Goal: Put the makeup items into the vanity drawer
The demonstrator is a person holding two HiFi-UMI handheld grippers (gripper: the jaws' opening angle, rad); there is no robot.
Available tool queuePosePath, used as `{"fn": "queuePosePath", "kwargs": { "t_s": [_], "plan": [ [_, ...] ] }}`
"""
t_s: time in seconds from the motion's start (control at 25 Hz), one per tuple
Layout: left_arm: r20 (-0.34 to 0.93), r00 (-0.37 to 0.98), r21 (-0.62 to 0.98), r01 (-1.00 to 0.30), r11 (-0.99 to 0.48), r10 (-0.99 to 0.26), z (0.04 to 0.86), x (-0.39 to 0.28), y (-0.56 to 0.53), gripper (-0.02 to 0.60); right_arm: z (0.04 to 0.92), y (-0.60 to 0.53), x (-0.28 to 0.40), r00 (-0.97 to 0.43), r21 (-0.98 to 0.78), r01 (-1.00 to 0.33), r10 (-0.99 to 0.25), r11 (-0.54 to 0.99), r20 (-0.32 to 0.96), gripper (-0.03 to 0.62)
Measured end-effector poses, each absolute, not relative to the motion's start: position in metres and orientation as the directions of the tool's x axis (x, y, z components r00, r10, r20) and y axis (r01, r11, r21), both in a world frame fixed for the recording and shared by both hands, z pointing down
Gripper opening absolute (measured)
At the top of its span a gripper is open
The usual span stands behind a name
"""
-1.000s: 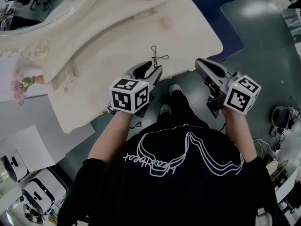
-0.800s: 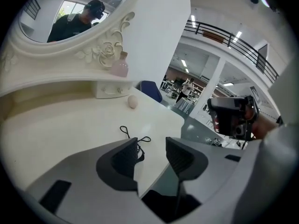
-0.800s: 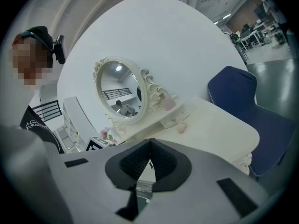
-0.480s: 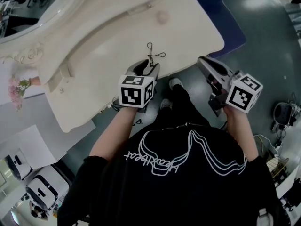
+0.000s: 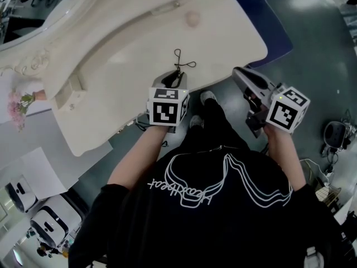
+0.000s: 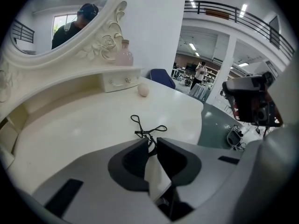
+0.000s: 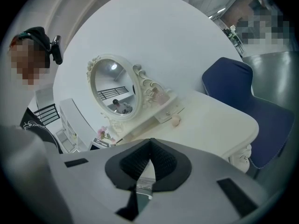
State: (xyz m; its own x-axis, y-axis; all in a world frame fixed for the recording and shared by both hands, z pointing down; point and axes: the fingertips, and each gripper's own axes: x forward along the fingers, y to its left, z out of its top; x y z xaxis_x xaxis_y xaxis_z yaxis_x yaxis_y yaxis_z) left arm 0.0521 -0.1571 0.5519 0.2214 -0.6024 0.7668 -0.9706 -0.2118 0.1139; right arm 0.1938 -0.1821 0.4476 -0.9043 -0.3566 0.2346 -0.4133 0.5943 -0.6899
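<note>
The left gripper [image 6: 150, 142] tilts down over the front of the vanity table [image 5: 122, 71]. Its jaws have just been closing and now pinch the near end of the black eyelash curler [image 6: 145, 126], whose loop handles lie on the top beyond. The right gripper [image 7: 150, 143] hangs off the table's edge, jaws together, empty. Further back a pale pink sponge [image 6: 143, 90] sits before the small drawer [image 6: 119, 81] under the mirror [image 6: 51, 22]

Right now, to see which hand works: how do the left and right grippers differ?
The left gripper is low on the vanity top; the right gripper hangs beside it, off the edge. The left's jaws have just closed on the black eyelash curler; the right's are shut, empty. Both carry marker cubes.
</note>
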Motion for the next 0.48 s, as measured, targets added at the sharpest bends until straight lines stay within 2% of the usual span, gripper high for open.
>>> {"fn": "queuePosePath", "kwargs": {
  "t_s": [0.24, 0.48],
  "plan": [
    [0.768, 0.194, 0.100, -0.978, -0.184, -0.610, 0.550, 0.049, -0.158, 0.024, 0.451, -0.180, 0.195, -0.903, -0.700, -0.415, -0.357, 0.581, 0.239, 0.005],
    [0.766, 0.183, 0.106, -0.981, -0.160, -0.616, 0.548, 0.040, -0.160, 0.021, 0.453, -0.179, 0.192, -0.901, -0.706, -0.417, -0.359, 0.572, 0.242, 0.005]
  ]
}}
